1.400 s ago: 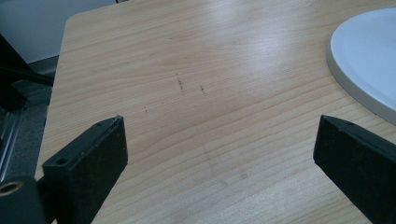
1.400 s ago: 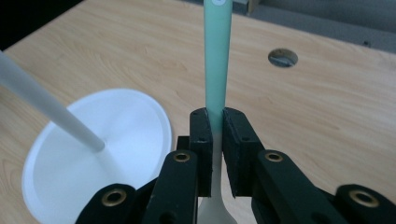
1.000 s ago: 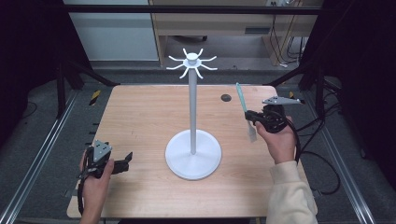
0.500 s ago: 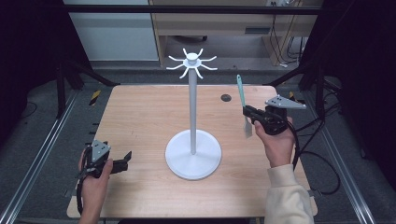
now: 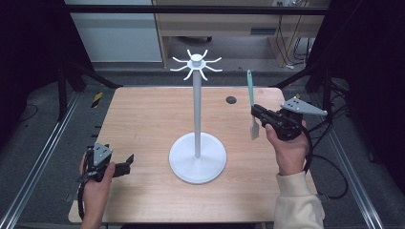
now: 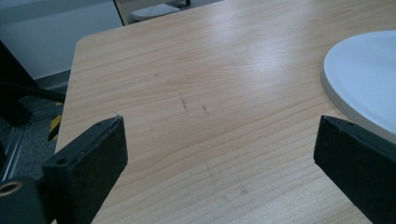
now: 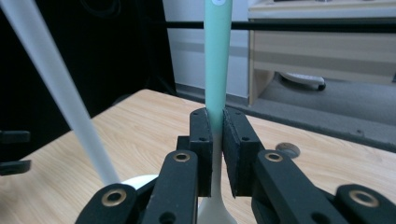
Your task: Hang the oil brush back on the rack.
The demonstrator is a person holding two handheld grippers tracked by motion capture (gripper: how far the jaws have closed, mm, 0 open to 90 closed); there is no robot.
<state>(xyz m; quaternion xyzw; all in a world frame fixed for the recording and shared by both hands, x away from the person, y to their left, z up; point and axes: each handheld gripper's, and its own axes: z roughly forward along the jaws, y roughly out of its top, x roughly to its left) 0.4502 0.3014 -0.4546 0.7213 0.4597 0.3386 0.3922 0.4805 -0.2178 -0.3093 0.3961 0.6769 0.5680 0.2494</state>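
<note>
Change since earlier: right gripper (image 5: 257, 112) has swung its spatula from a slant to nearly upright and sits a little higher above the table; left gripper has stayed put.
Right gripper: held up over the table's right side, jaws closed tight on the spatula's handle, seen pinched between both black pads in the right gripper view (image 7: 215, 154).
Spatula (image 5: 250, 100): mint-green handle pointing up, pale blade hanging below the jaws, clear of the tabletop.
Left gripper (image 5: 123, 163): low at the near left corner of the table, jaws spread wide with nothing between them; bare wood shows in the gap.
Stand (image 5: 197, 119): white pole on a round base at the table's centre, hooks fanned out at the top, well apart from the spatula.
Table (image 5: 143, 124): light wood, a small dark round hole near its far right edge.
</note>
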